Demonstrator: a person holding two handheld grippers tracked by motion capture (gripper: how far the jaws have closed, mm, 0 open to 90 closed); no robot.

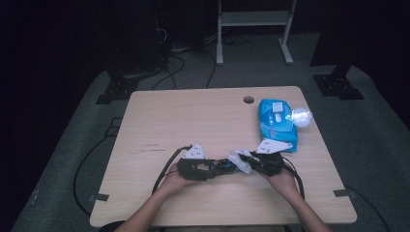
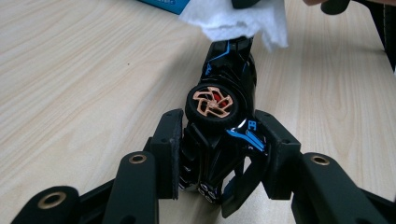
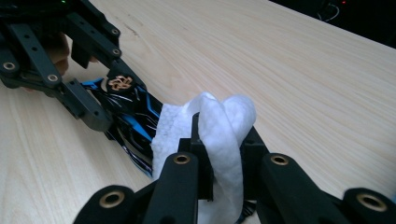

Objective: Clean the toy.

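Left tongs are clamped on my toy car, which lies on its side near the table's front edge; it is light, hard and glossy, so I hold its body. Right tongs pinch a soft wet wipe touching the car's other end.

Your left gripper, matte black with brass-coloured rivets, carries a glossy black toy car streaked with electric-blue lines; its wheel shows a copper rim over a red centre. Your right gripper, black as well, has a plain white wipe. Beneath you, the table is pale wood grain. Farther off, the wipes pack is bright blue with a white label.
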